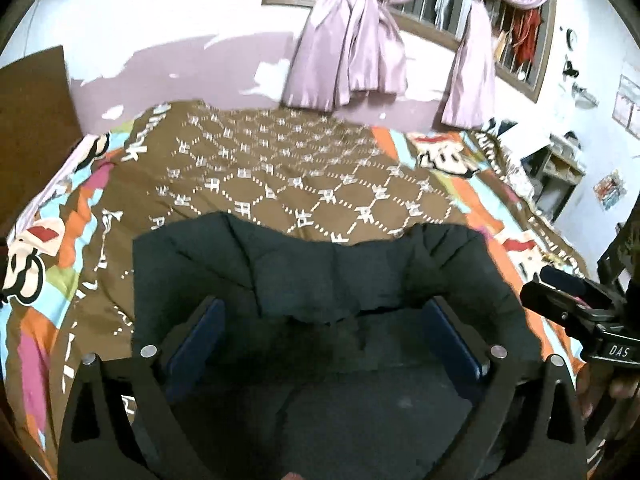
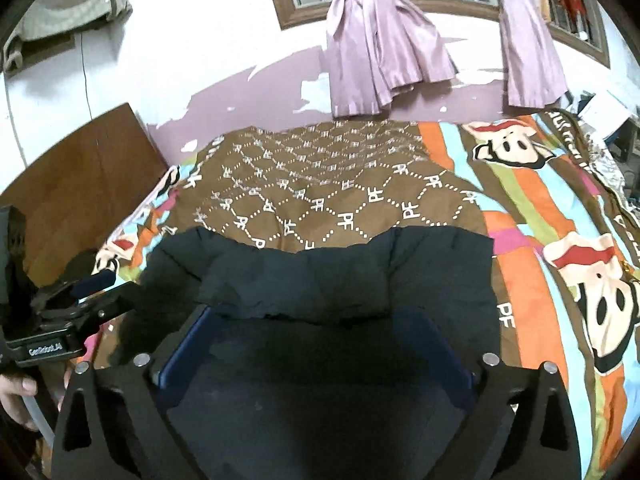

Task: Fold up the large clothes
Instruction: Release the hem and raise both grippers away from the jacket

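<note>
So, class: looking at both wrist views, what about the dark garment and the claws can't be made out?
- Dark garment: near part cut off by the bottom edge and the claw frame, both views.
- Garment type: folds hide sleeves and openings.
- Left claw, right claw: fingertips are dark on dark cloth, so contact is unclear.

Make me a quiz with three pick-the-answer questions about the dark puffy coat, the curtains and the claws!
1. Where does the dark coat lie?
A. on the bed cover
B. on a chair
C. on the floor

2. What colour are the curtains?
A. green
B. pale purple
C. yellow

3. How do the left claw and right claw stand?
A. both wide open
B. both shut
C. one open, one shut

Answers: 1 A, the coat rests on the brown patterned bed cover. 2 B, they hang lilac at the window. 3 A, the blue pads sit far apart over the coat in both views.
</note>
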